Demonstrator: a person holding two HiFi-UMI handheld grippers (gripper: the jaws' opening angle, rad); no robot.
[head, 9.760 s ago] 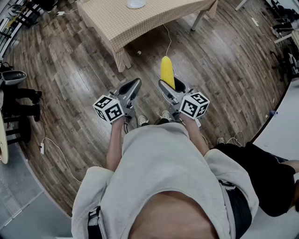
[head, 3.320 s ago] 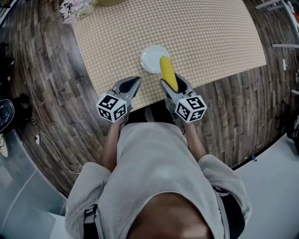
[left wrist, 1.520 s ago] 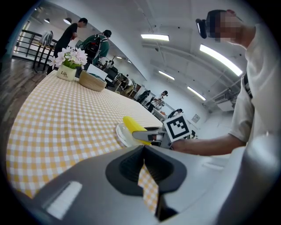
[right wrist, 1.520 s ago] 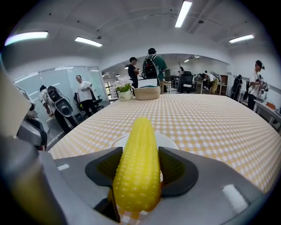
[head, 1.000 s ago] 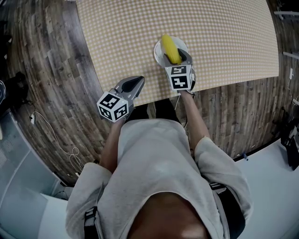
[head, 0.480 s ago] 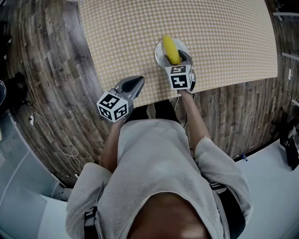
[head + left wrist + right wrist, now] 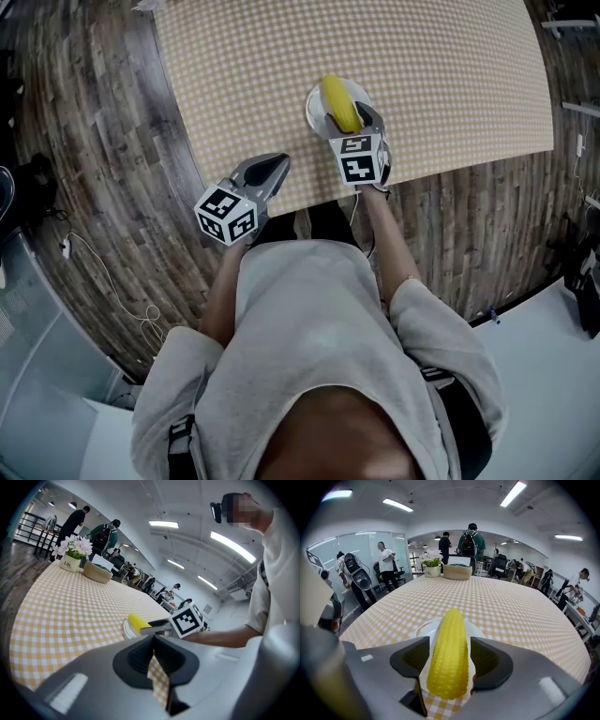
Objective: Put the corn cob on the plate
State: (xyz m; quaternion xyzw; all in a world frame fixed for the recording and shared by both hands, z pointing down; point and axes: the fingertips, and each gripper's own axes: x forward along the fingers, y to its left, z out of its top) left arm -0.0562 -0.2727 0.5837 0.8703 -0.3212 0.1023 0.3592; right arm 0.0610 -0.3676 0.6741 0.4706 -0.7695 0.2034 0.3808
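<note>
Over the near edge of the checked tablecloth [image 7: 422, 75], the left gripper [image 7: 267, 169] hovers with its jaws drawn together to a thin slit and nothing between them. At about two o'clock from it sits the white plate [image 7: 314, 105], and the corn cob [image 7: 336, 98] lies on it, tip toward twelve o'clock. The right gripper [image 7: 354, 124] reaches in from six o'clock; its jaws are opening, flanking the cob's butt end without pressing on it.
</note>
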